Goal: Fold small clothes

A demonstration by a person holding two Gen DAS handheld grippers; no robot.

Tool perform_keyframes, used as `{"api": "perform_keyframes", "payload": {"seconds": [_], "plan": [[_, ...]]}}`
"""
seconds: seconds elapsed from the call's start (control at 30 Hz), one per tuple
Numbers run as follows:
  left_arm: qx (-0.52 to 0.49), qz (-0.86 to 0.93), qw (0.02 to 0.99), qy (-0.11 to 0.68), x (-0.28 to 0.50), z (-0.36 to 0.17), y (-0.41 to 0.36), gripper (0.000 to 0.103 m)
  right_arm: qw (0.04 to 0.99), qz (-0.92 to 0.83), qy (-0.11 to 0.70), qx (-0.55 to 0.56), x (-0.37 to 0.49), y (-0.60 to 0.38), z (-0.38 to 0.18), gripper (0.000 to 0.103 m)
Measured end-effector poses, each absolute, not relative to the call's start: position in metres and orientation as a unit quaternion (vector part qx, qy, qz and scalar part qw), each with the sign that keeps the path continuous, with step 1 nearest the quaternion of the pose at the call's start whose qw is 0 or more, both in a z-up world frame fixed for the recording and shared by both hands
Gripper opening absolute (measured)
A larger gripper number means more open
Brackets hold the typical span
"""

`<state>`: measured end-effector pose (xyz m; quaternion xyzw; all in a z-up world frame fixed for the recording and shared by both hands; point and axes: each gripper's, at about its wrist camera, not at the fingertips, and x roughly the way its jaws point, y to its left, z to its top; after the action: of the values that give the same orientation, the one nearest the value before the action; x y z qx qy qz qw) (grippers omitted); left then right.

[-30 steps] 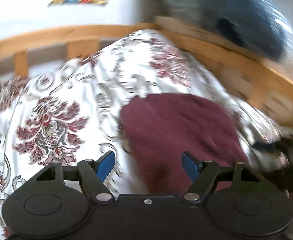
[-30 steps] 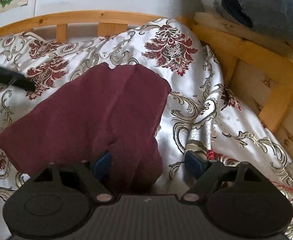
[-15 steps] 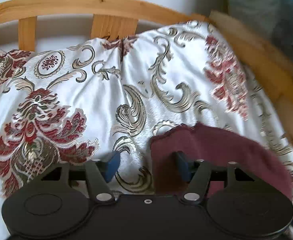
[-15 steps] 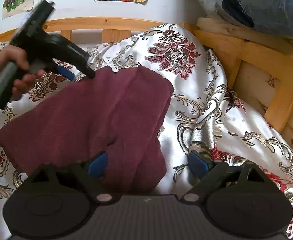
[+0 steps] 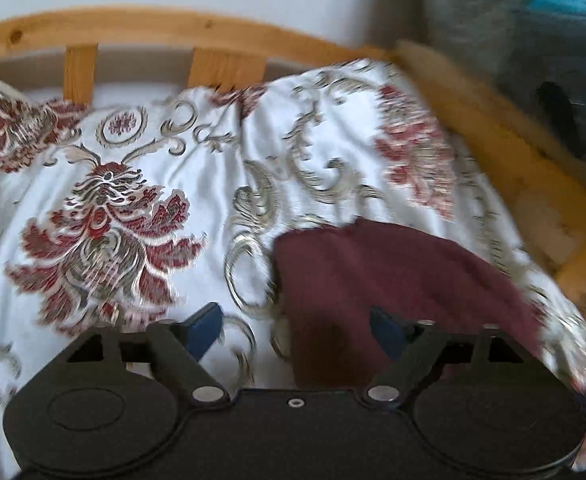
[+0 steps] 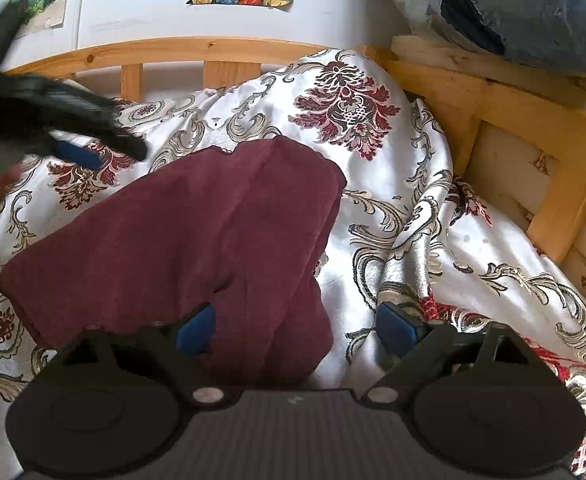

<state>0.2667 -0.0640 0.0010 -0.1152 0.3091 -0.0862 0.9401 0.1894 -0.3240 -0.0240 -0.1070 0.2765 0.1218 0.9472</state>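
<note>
Right gripper (image 6: 295, 330) jaws spread wide, nothing pinched, near edge of maroon garment (image 6: 197, 236) sat between blue pads. Left gripper (image 5: 295, 330) also spread, straddling garment's left edge, right pad over cloth, left pad over bedspread (image 5: 141, 184). From right wrist view, left gripper (image 6: 93, 148) hung above garment's far-left corner, pretty blurry. Garment lay folded on floral satin bedspread. Open bedspread to left; wooden bed rail (image 6: 493, 120) closed off back and right. Plastic-wrapped dark bundle (image 6: 513, 4) sat on rail top right.
</note>
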Motion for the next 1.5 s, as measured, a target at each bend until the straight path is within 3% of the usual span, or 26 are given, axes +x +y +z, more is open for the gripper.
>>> {"api": "perform_keyframes", "payload": {"seconds": [0.23,0.47,0.53,0.73,0.83,0.87,0.9,1.07,1.5], "plan": [[-0.16,-0.149,0.922,0.319,0.192,-0.005,-0.068,0.09,0.964,0.104,0.233,-0.081,0.181,-0.334,-0.009,0.094],[-0.143,-0.156,0.904,0.371,0.19,-0.033,-0.081,0.084,0.974,0.121,0.192,0.003,0.186,-0.35,-0.003,0.095],[-0.166,-0.152,0.897,0.381,0.192,-0.04,-0.077,0.084,0.975,0.124,0.183,0.009,0.19,-0.352,-0.003,0.09],[-0.188,-0.147,0.888,0.392,0.192,-0.049,-0.078,0.084,0.974,0.132,0.183,0.026,0.221,-0.353,-0.001,0.059],[-0.185,-0.147,0.888,0.395,0.194,-0.048,-0.08,0.084,0.967,0.137,0.21,0.045,0.246,-0.352,-0.005,0.032],[-0.185,-0.147,0.888,0.395,0.194,-0.048,-0.08,0.084,0.964,0.144,0.216,0.051,0.252,-0.352,-0.006,0.019],[-0.185,-0.146,0.888,0.396,0.194,-0.048,-0.08,0.084,0.963,0.15,0.219,0.055,0.256,-0.352,-0.007,0.015],[-0.186,-0.148,0.887,0.395,0.193,-0.048,-0.082,0.084,0.968,0.161,0.19,0.029,0.265,-0.352,0.003,0.008],[-0.181,-0.147,0.89,0.393,0.193,-0.049,-0.085,0.086,0.961,0.153,0.219,0.071,0.281,-0.369,-0.013,0.01]]}}
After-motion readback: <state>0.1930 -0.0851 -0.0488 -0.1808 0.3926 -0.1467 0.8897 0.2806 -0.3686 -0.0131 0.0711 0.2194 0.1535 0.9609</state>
